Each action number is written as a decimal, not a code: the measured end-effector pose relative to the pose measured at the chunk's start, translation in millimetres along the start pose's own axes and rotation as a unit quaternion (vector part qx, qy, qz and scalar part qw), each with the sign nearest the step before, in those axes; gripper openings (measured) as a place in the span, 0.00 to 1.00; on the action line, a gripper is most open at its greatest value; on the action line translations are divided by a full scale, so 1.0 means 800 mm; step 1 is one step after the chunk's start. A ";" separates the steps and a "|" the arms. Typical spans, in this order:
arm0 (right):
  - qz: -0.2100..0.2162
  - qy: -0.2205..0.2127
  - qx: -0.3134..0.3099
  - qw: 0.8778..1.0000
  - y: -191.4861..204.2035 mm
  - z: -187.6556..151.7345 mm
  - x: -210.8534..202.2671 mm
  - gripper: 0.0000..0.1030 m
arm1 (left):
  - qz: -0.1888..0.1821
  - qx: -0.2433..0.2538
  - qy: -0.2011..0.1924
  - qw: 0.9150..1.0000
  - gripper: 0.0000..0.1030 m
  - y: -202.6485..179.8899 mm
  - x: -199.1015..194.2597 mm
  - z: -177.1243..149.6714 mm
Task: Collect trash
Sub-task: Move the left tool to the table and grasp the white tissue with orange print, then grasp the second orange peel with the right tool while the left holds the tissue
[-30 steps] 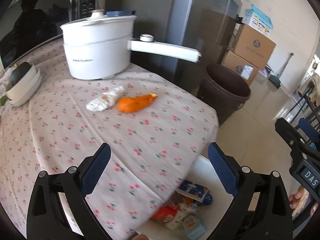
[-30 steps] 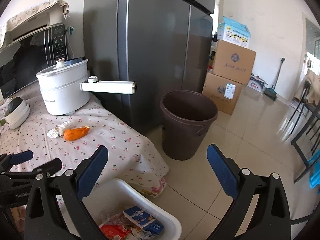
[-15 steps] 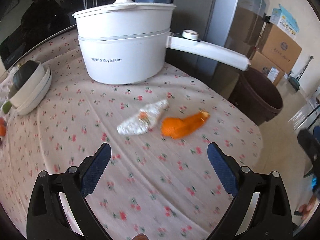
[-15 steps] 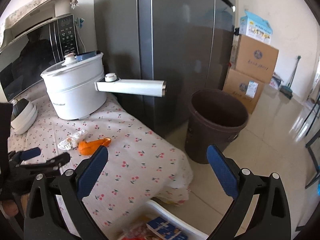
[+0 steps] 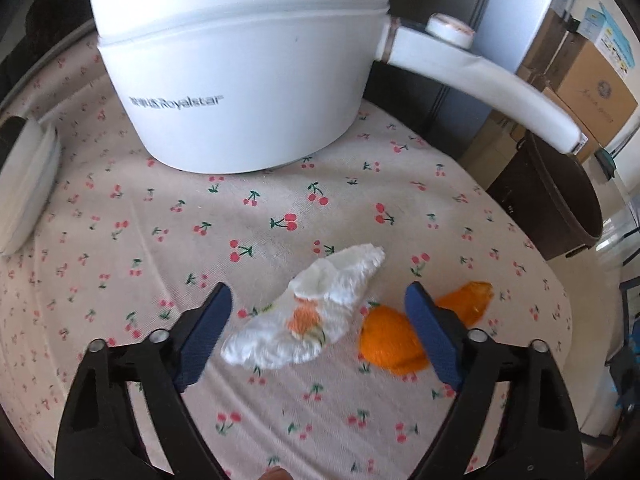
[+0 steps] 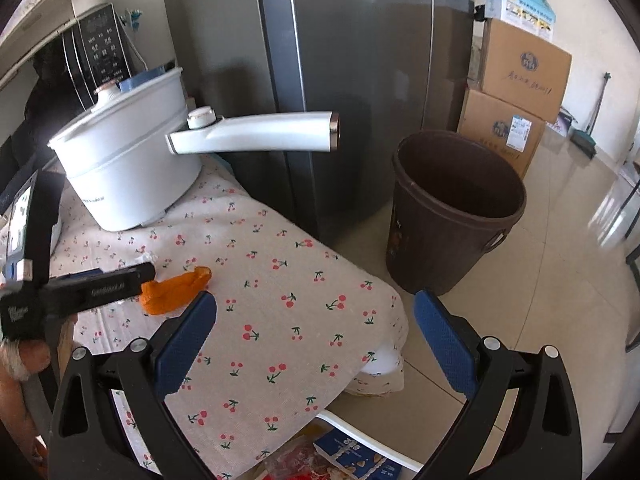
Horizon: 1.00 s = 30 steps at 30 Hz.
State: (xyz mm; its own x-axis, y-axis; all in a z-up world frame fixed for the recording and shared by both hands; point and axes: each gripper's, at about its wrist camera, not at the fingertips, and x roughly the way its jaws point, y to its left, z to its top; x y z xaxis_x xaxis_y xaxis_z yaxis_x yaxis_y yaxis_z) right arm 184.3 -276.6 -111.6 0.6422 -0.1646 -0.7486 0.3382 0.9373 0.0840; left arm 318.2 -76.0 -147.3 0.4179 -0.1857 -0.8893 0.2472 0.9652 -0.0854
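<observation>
hovering over the cherry-print cloth of the bench (image 5: 120,264), left tongs (image 5: 318,322) tilted steeply down, blue pads spread but just narrowing, nothing pinched yet. straddling the crumpled white tissue with an orange stain (image 5: 308,320), which lies flat on the cloth between the pads, touched by neither. lying just beside it, partly behind the right-hand pad: the curled orange peel (image 5: 390,346), close enough that a careless squeeze looks likely to catch both, or to nudge the peel aside. placed so, probably, because the tissue is soft and low and wants a wide bracket before closing.

waiting off the bench edge, right tongs (image 6: 314,342), spread wide and empty, aimed past the cloth toward the dark brown plastic bin (image 6: 456,216) standing open on the tiled floor beside the grey refrigerator (image 6: 320,60). looks to be the drop point for both scraps.

standing close behind the scraps: a white electric pot with a long handle (image 5: 240,80), the handle jutting out over the bench edge toward the bin, so worth clearing on any lift. showing below the bench, a white basket of packets (image 6: 360,452), only partly visible.
</observation>
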 end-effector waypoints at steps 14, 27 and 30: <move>0.038 0.054 -0.014 0.998 0.029 -0.012 0.026 0.93 | 0.018 -0.034 -0.003 0.999 0.42 0.062 -0.022 -0.034; 0.107 0.167 0.096 0.975 0.111 0.009 0.113 0.93 | 0.018 -0.178 -0.090 0.980 0.42 0.164 -0.200 -0.123; 0.089 0.174 0.103 0.975 0.131 0.006 0.127 0.93 | -0.001 -0.211 -0.122 0.970 0.42 0.169 -0.228 -0.145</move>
State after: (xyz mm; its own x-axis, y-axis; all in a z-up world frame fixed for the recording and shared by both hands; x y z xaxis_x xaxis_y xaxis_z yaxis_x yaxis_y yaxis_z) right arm 288.8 -196.6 -175.7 0.4424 0.1433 -0.8853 0.3965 0.8542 0.3364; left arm 173.7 109.8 -48.7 0.6244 -0.1769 -0.7608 -0.1096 0.9446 -0.3095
